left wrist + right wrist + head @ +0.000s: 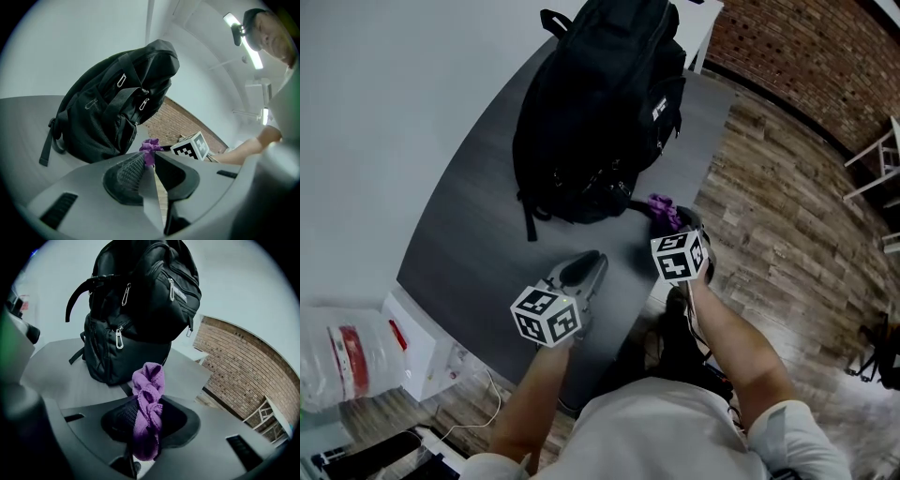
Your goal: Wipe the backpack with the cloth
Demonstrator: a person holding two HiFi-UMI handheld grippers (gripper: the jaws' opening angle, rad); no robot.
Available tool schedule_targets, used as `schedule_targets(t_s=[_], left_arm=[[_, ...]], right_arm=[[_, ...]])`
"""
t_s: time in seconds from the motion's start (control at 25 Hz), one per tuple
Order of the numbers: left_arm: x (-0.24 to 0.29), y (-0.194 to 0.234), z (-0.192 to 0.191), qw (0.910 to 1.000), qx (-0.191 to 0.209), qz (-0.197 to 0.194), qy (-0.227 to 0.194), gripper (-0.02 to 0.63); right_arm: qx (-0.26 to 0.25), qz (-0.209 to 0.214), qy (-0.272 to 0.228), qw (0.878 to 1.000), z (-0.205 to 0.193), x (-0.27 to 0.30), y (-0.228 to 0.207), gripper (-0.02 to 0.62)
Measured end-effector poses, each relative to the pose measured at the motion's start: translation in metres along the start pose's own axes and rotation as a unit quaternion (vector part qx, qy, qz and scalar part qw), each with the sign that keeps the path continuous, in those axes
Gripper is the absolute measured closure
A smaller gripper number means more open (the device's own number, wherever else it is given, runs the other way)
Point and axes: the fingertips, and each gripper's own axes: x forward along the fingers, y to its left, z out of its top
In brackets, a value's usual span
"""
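Observation:
A black backpack (600, 108) stands upright at the far end of the grey table (478, 216). My right gripper (147, 401) is shut on a bunched purple cloth (149, 385), which sticks up out of the jaws. In the head view the cloth (664, 208) hangs just off the backpack's near right corner, not touching it as far as I can tell. My left gripper (592, 258) hovers over the table's near edge, short of the backpack (112, 108). Its jaws stand a narrow gap apart with nothing between them; the cloth (150, 146) shows beyond their tips.
A white box (417, 352) and a clear plastic bag (342, 352) sit at the near left. Wooden floor (769, 216) lies to the right of the table, with a brick wall (806, 47) and a white frame (877, 159) beyond. A white wall runs along the table's left side.

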Motion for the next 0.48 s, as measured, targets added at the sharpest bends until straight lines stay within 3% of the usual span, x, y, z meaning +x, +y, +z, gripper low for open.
schedule_targets(t_s=[0.48], left_arm=[[0.016,-0.031,0.007,0.9993,0.017,-0.032,0.000,0.555]], right_arm=[[0.023,-0.016,-0.016,0.999,-0.011,-0.045,-0.048,0.494]])
